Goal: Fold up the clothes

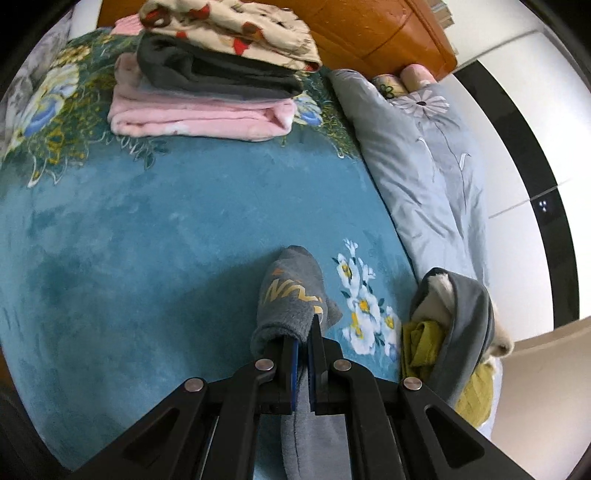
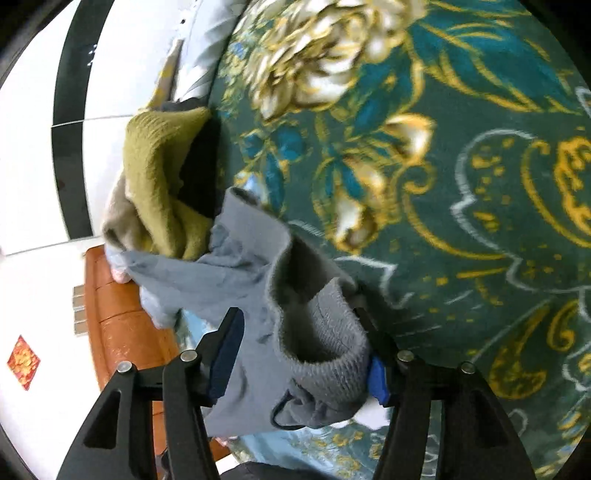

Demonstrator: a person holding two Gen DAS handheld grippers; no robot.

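Note:
My left gripper (image 1: pixel 302 334) is shut on a grey fleece garment (image 1: pixel 291 291) with yellow lettering, held over the blue floral blanket (image 1: pixel 147 229). In the right wrist view the same grey garment (image 2: pixel 258 280) fills the space between my right gripper's (image 2: pixel 299 325) fingers, which stand wide apart; its ribbed cuff (image 2: pixel 328 343) lies against the right finger. An olive-yellow knit (image 2: pixel 162 177) lies in a heap beyond it, also seen in the left wrist view (image 1: pixel 424 339) under a grey hooded piece (image 1: pixel 465 325).
A stack of folded clothes, pink (image 1: pixel 199 118), dark grey (image 1: pixel 218 74) and patterned cream (image 1: pixel 229 26), sits at the blanket's far end. A pale blue quilt (image 1: pixel 424 166) runs along the right. An orange wooden headboard (image 1: pixel 376 33) stands behind.

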